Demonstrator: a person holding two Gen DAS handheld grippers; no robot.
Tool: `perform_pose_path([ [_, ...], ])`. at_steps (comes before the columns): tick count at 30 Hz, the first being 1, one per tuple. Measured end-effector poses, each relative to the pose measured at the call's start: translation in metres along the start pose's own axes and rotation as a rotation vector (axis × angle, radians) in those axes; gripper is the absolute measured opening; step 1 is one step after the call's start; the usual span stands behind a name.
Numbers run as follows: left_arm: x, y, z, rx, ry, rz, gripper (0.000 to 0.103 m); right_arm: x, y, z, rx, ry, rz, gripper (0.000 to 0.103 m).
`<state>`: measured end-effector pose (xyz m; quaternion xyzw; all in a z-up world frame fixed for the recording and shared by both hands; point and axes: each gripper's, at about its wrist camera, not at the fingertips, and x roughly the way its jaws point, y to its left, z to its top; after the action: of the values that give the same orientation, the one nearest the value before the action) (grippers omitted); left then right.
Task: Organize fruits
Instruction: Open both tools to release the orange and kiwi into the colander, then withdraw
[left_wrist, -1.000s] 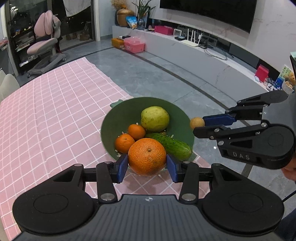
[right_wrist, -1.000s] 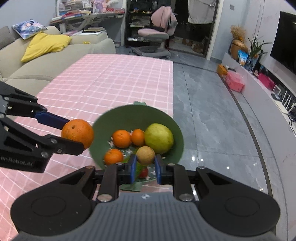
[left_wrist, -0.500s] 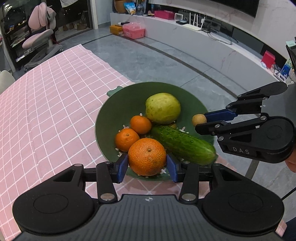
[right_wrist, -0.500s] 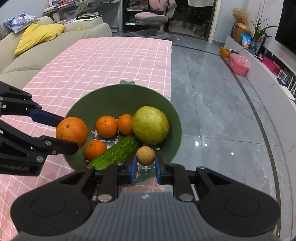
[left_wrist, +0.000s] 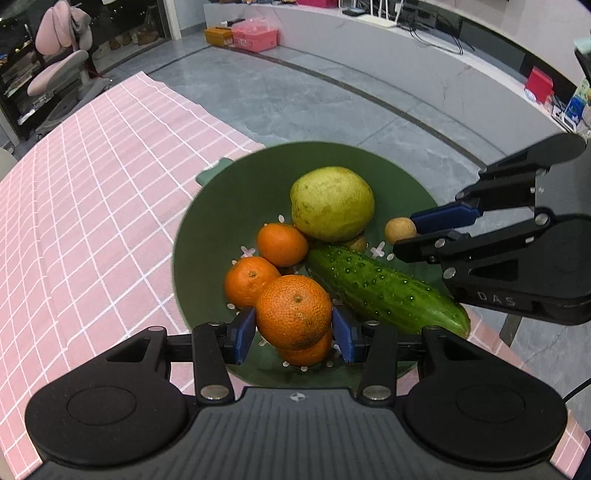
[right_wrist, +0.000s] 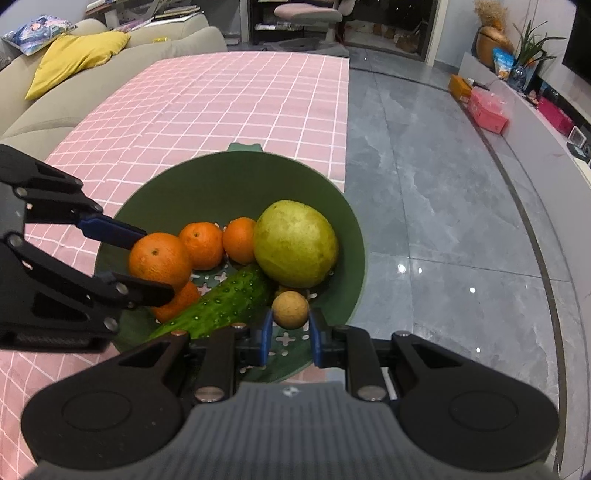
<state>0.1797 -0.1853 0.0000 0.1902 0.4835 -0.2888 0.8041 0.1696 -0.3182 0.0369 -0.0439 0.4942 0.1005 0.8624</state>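
- The left tongs (left_wrist: 294, 319) pinch a large, rough-skinned orange (left_wrist: 293, 312) between their blue pads, one pad on each flank of the fruit.
- That orange hangs over the near part of a round dark-green plastic colander bowl (left_wrist: 207, 236), at about 6 o'clock of the bowl in the left wrist view, directly above a small tangerine (left_wrist: 308, 352) lying on the perforated bottom.
- The right tongs (right_wrist: 290, 326) are pressed onto a small, round, tan longan-like fruit (right_wrist: 290, 309), gripped by both blue pads.
- In the right wrist view this small fruit sits over the bowl's near edge at about 6 o'clock; in the left wrist view it shows at about 3 o'clock, just beside the big yellow-green guava-like fruit (left_wrist: 332, 203).
- Resting in the bowl: the yellow-green fruit towards 12 o'clock, two more tangerines (left_wrist: 282, 243) touching each other at 9 o'clock of the centre, and a bumpy dark-green cucumber (left_wrist: 384, 291) lying slantwise from the centre to the rim at 4 o'clock.
- Another small tan fruit (left_wrist: 357, 243) peeks out between the yellow-green fruit and the cucumber.
- The bowl stands on a worktop covered by a pink checked cloth (left_wrist: 85, 206), at the corner nearest the grey tiled floor (right_wrist: 443, 206).
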Motion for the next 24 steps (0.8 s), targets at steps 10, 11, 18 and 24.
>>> perform_pose_path([
  [10, 0.009, 0.005, 0.007, -0.074, -0.002, -0.023, 0.051, 0.016, -0.003, 0.013, -0.009, 0.052, 0.020, 0.018],
  [11, 0.009, 0.006, 0.007, -0.087, -0.002, -0.023, 0.052, 0.018, -0.005, 0.013, -0.003, 0.055, 0.022, 0.018],
  [18, 0.012, 0.012, 0.008, -0.180, 0.023, -0.021, 0.052, 0.026, -0.003, 0.018, -0.009, 0.061, -0.003, 0.018],
  [24, 0.011, 0.015, 0.007, -0.226, 0.035, 0.000, 0.061, 0.028, -0.002, 0.022, 0.000, 0.083, -0.014, 0.018],
])
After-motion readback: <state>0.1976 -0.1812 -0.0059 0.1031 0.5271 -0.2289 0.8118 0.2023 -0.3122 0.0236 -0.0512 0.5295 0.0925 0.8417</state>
